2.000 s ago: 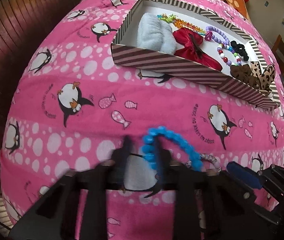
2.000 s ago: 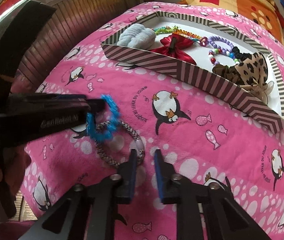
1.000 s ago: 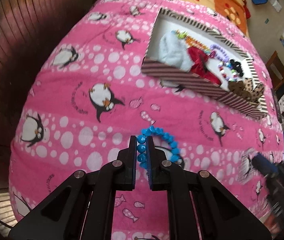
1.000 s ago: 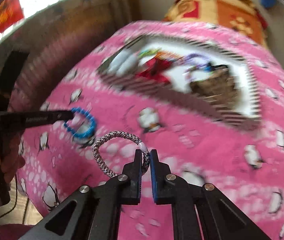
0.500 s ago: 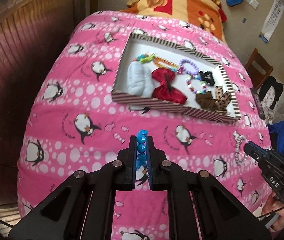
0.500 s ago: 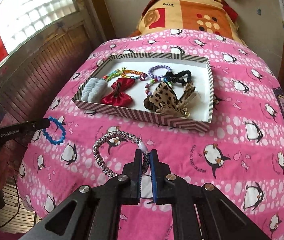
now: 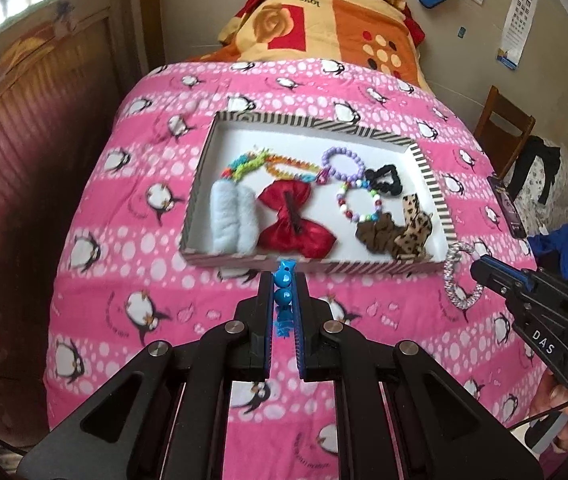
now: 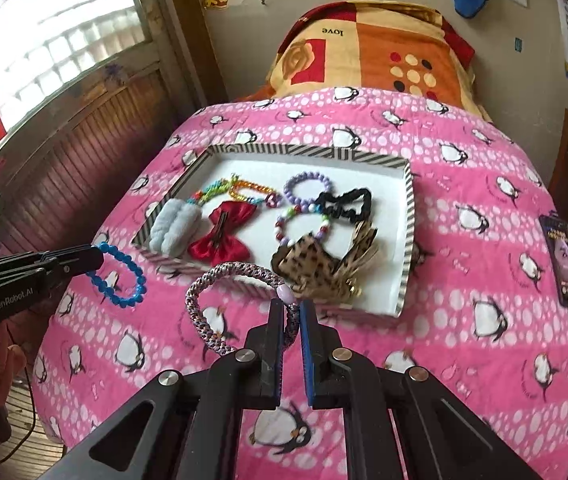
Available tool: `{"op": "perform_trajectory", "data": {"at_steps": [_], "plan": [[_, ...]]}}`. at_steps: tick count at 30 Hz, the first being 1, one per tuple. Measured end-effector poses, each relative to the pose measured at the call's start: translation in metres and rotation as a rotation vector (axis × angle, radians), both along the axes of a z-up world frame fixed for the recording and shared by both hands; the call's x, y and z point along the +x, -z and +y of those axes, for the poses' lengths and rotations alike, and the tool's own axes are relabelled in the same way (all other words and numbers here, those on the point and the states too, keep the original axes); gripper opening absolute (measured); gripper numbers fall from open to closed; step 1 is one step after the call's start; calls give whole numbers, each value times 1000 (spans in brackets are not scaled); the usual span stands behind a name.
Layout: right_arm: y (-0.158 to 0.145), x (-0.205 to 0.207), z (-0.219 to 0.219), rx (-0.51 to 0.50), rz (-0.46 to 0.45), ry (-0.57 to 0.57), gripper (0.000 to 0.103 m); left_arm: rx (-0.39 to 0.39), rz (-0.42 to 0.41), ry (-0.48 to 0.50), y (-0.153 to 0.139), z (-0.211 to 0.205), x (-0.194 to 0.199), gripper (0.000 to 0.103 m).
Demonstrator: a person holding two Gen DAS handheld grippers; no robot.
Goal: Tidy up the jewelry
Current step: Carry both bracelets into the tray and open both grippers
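Left wrist view: the left hand-held gripper point(image 7: 284, 296) is clamped on a blue bead bracelet point(image 7: 284, 280), seen edge-on between the pads and lifted clear of the pink penguin bedspread point(image 7: 123, 240). Straight ahead, just past the fingertips, lies the near wall of the striped tray point(image 7: 432, 172), its long side running across the view. In the right wrist view the right hand-held gripper point(image 8: 292, 320) is pinched on a grey braided hair loop point(image 8: 219, 280), which stands up as a ring over the tray's near wall.

Each hand is about equally near the tray: the left faces its left half, the right its right half. By my reading, both pieces must clear the near wall and then come down inside.

Room is tight along the front, where a pale fluffy hair tie point(image 7: 229, 220), a red bow point(image 7: 294, 220) and a leopard-print bow point(image 7: 404, 232) crowd the near wall. Bare white floor shows in the back left corner and between the red bow and the multicoloured bead bracelet point(image 7: 358, 202).
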State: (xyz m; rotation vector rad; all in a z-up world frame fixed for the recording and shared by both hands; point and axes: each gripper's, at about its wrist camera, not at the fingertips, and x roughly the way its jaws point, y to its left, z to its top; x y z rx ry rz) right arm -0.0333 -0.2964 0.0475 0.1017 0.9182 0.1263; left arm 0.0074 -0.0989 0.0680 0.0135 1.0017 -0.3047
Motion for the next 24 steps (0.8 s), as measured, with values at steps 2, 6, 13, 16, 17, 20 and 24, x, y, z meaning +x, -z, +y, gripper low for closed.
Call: {"op": "perform_trajectory", "data": {"at_steps": [2,6,13,16,17,20,24], "plan": [[-1,8,-4,-9,-2,5,7,6,-9,8,-2,-8,6,7],[-2,25,-13,-16,2,12,7,21,-25,23,-5,-24,19,7],[-2,58,-26,-42,15,13,7,46,-29,30,-2,-46,47,7],[1,71,-31,-49,24,11,7,58,-26,31,3,-56,59,7],[3,76,-32,-54,28,8,7,63,-24,30,5,-59,64,7],[10,91,-37,-56,45,1,7,71,-15,29,10,-69,76,7],[19,107,-41,-56,62,-9,7,81,-7,28,16,-82,94,7]]}}
